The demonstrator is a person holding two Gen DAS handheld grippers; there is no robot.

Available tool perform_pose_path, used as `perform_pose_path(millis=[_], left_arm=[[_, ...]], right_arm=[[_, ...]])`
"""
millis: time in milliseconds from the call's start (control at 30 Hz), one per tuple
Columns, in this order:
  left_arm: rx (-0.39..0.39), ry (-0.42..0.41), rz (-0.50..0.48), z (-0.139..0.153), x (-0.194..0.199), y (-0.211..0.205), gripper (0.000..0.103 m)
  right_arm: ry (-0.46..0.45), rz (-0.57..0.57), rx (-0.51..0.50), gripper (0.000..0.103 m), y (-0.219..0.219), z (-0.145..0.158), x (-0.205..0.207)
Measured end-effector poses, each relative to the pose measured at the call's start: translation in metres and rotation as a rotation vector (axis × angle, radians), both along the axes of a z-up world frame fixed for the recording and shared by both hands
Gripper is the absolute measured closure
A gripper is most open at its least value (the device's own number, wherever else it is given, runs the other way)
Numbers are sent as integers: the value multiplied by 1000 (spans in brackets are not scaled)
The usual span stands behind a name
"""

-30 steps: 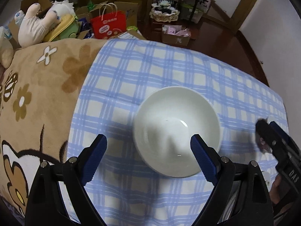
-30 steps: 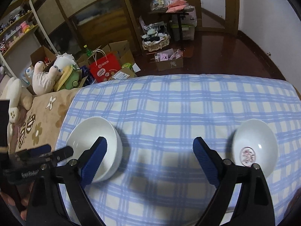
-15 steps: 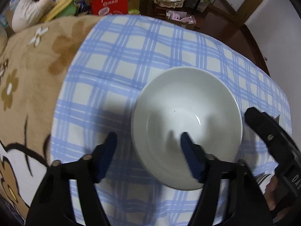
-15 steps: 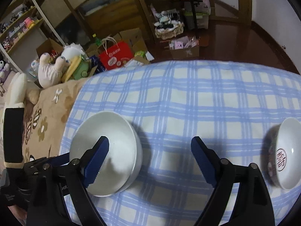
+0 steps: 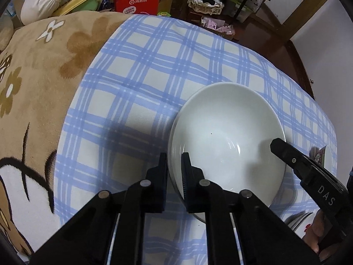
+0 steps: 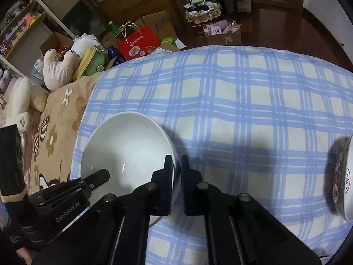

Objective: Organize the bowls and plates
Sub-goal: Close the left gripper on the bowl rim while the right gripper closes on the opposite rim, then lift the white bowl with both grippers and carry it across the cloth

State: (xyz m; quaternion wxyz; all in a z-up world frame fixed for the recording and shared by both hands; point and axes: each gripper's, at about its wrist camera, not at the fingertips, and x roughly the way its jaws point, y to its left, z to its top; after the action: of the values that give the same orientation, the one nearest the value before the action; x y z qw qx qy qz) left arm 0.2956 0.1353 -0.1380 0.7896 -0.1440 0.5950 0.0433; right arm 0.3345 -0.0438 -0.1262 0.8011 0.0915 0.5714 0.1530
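Both tongs are clamped on one white bowl (image 5: 225,137), on opposite sides of its rim. On the left gripper (image 5: 174,167) the jaws are still closing, with the rim already pinched between the pads: one finger is seen outside the wall, the other inside. The right gripper (image 6: 176,170) is pressed together on the opposite rim in the same way, one finger in the bowl and one out. In each wrist view the other tool can be seen reaching in at the far side of the bowl.

The bowl sits on the checked cloth (image 6: 242,101), near the cloth's edge where a brown blanket (image 5: 33,77) begins. A second, patterned bowl (image 6: 344,176) is found well apart, at the right edge of the right view; only part of it is shown.

The step in hand is judged to be the two-handed grasp, just completed or nearly so; no lift can be confirmed. An even, level raise by both hands is called for next, so that the rim is not levered out of either pinch. The glazed wall is likely to be slippery, so a firm grip should be kept. The patterned bowl is probably the partner for stacking, though that cannot be told for certain.
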Motion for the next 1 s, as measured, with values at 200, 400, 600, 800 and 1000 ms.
perform_pose_path(millis=[200, 400, 600, 800, 1000], left_arm=[[4, -29, 2, 10, -4, -5, 92], [-19, -43, 4, 17, -10, -8, 92], [-40, -63, 15, 23, -22, -15, 92], [-58, -87, -9, 35, -33, -28, 92], [-61, -108, -64, 48, -44, -52, 92]], right_arm=[[-3, -2, -36, 97, -2, 1, -8], [-13, -15, -45, 97, -10, 7, -22], [-29, -40, -48, 97, -20, 13, -39], [-61, -65, -60, 97, -34, 28, -56], [-120, -92, -97, 97, -54, 54, -77]])
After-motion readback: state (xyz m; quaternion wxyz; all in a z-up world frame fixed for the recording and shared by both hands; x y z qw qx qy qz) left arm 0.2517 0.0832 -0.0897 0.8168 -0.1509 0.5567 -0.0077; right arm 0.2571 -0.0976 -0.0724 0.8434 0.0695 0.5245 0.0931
